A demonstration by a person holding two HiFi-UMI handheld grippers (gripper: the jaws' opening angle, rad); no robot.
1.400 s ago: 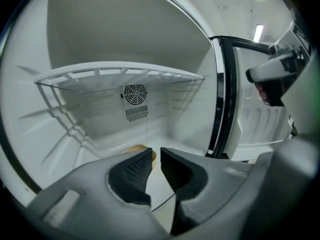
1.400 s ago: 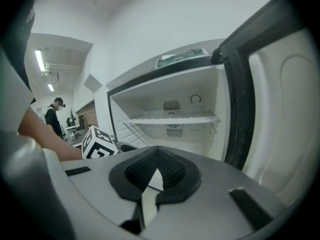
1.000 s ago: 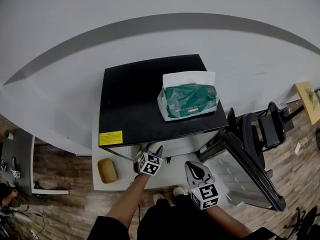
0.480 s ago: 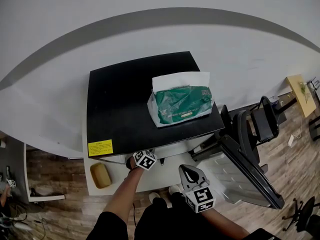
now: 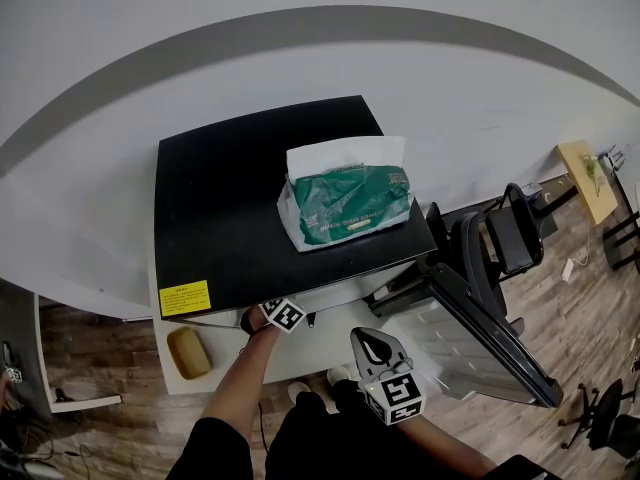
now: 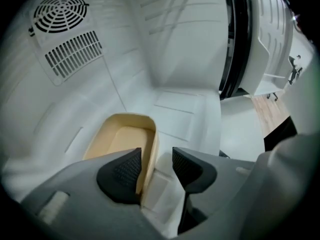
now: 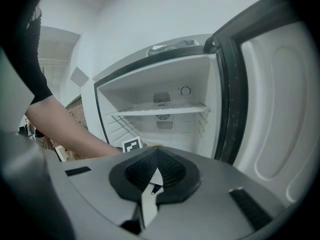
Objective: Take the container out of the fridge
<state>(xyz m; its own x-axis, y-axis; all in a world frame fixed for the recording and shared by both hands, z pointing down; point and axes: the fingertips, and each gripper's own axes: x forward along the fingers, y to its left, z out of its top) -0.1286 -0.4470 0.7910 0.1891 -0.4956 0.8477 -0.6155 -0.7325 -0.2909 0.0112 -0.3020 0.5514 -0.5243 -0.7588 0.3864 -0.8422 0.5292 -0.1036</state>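
Observation:
A shallow tan container point(image 6: 119, 140) lies on the white floor of the fridge point(image 6: 175, 109) in the left gripper view. My left gripper point(image 6: 156, 158) is open inside the fridge, and the container's right wall stands between its pads without being squeezed. From the head view only its marker cube point(image 5: 283, 315) shows under the black fridge top point(image 5: 220, 208). My right gripper point(image 7: 156, 170) is shut and empty, held outside in front of the open fridge point(image 7: 160, 111); in the head view the right gripper point(image 5: 378, 353) sits low and right of centre.
The fridge door point(image 5: 480, 343) hangs open to the right. A green tissue pack point(image 5: 348, 203) lies on the fridge top. A tan object point(image 5: 187, 352) rests on the white ledge at lower left. A wire shelf point(image 7: 165, 110) spans the fridge above the reaching arm point(image 7: 65, 129).
My left gripper has gone further into the fridge, so more of it is hidden under the black top. The head view has shifted, sliding the fridge leftward. The right gripper has hardly moved.

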